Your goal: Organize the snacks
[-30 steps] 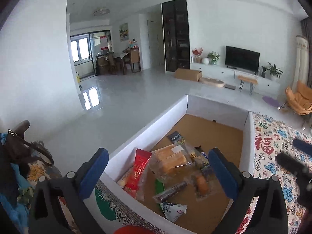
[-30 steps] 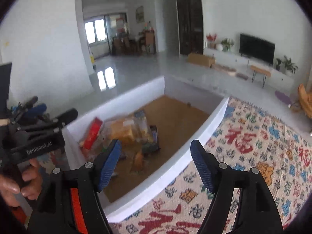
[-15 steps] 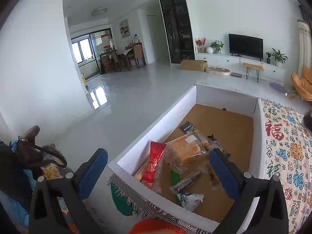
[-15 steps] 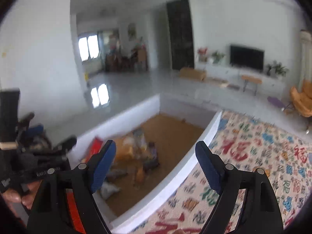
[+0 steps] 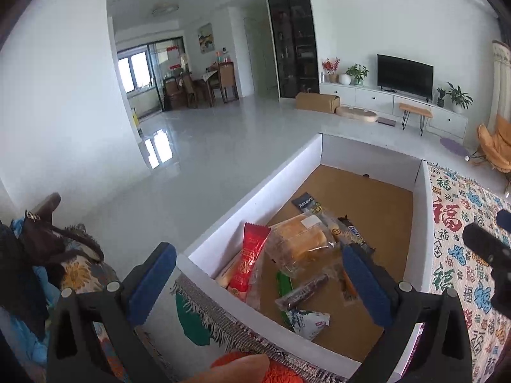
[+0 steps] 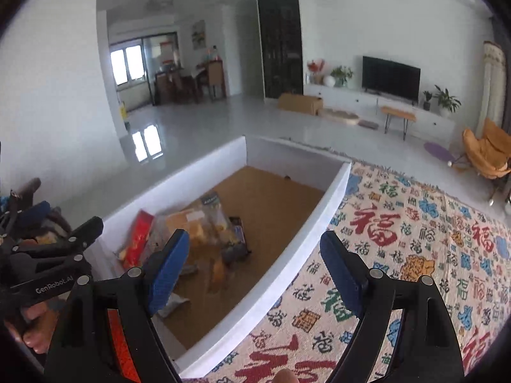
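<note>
Right claw [image 6: 255, 266] spread wider, empty, left claw [image 5: 258, 282] spread, crinkly wrappers [image 5: 300, 249] in white box [image 5: 252, 201].

Living room, seen from a low vantage. White walls [image 5: 64, 95] and a glossy pale-grey tiled floor [image 5: 223, 146] reflecting window light. Far left: windows [image 5: 134, 70] behind a glazed partition, with a dining table and wooden chairs [image 5: 220, 79] before them. Centre: a tall dark glass-fronted cabinet [image 5: 292, 38]. Right wall: a television [image 5: 405, 75] on a low white console [image 5: 377, 95] bearing potted plants [image 5: 357, 71], a cardboard carton [image 5: 316, 101] and a small wooden bench [image 5: 415, 111] on the floor. Far right: an orange chair [image 5: 495, 143].
</note>
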`<state>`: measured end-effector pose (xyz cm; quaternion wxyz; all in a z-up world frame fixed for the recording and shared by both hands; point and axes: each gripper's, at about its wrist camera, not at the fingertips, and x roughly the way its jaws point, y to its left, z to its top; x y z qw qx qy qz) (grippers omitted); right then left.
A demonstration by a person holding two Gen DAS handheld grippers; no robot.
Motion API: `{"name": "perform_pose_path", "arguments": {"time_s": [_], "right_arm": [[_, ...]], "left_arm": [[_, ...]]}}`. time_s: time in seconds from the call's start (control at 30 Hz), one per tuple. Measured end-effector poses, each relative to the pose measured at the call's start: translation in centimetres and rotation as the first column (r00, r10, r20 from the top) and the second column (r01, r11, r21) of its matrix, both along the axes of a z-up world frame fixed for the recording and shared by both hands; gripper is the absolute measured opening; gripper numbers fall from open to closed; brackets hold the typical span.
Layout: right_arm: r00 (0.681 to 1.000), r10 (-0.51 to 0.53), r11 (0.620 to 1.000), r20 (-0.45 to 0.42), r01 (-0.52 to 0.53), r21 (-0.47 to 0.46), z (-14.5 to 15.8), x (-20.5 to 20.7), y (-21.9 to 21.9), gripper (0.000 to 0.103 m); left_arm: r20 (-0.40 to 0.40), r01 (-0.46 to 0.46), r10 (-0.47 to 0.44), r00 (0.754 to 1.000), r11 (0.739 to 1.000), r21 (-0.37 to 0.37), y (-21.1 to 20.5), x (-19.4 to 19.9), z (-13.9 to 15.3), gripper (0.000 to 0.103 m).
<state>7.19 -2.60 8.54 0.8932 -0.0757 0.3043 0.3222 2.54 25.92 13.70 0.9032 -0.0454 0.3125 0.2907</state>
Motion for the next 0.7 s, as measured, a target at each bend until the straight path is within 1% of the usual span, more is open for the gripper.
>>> {"name": "perform_pose_path", "arguments": {"time_s": [0.13, 0.33, 0.53, 0.7], "right_arm": [[1.0, 0.009, 0.999, -0.026, -0.01, -0.037, -0.4, 0.3, 0.7, 0.086], [0.995, 0.036, 0.996, -0.088, -0.042, -0.078, -1.1, 0.0, 2.2, 0.086], [0.995, 0.042, 0.991, -0.09, -0.053, -0.122, -1.7, -0.2, 3.2, 0.086], [0.994, 0.037, 0.989, -0.1, -0.05, -0.139, -2.0, 0.0, 3.9, 0.086]], "left_arm": [[-0.017, 0.001, -0.002, 1.0, 0.999, -0.039, 0.4, 0.1, -0.4, 0.103], [-0.033, 0.009, -0.011, 0.999, 0.999, -0.048, 0.6, 0.2, -1.0, 0.103], [-0.046, 0.013, -0.016, 0.999, 0.999, -0.05, 1.0, 0.3, -1.4, 0.103], [-0.058, 0.015, -0.018, 0.998, 0.998, -0.054, 1.4, 0.3, -1.9, 0.103]]}}
